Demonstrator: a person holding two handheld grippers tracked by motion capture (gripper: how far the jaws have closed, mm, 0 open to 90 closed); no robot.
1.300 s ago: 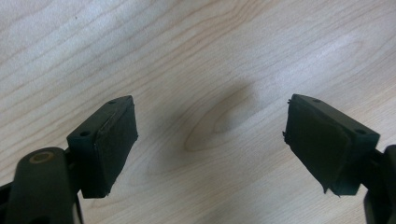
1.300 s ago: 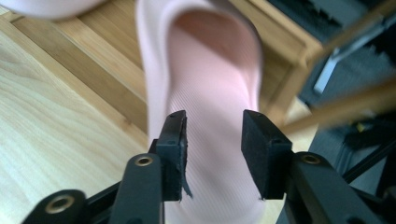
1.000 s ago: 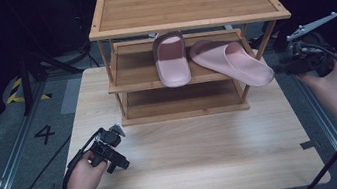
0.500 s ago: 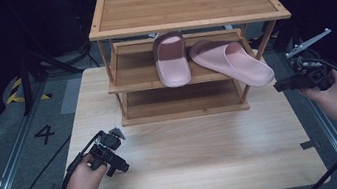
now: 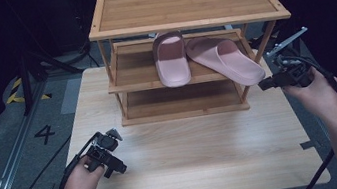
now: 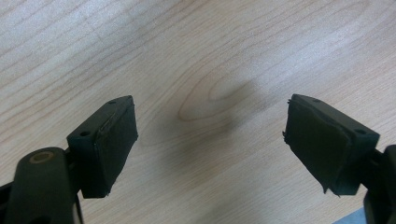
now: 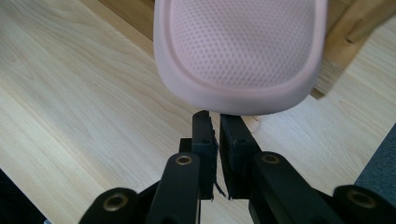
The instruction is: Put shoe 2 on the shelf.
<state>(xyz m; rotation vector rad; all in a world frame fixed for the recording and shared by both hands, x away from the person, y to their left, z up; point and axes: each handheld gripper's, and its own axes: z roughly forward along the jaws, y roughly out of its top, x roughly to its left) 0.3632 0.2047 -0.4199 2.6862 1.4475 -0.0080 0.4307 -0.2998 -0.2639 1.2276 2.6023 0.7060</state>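
Nudging slipper (image 7: 240, 51) with my right gripper (image 7: 218, 122), jaws pressed together, empty | left gripper (image 6: 210, 140) spread over table (image 5: 206, 154) | push straight, slowly, keeping it on rack (image 5: 174, 76)

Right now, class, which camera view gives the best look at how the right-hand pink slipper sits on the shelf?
The high view: the right-hand slipper lies angled on the rack's middle shelf, heel overhanging the front edge beside the other slipper. The right gripper view shows just its dotted heel end above nearly shut jaws. The left gripper view faces bare table.
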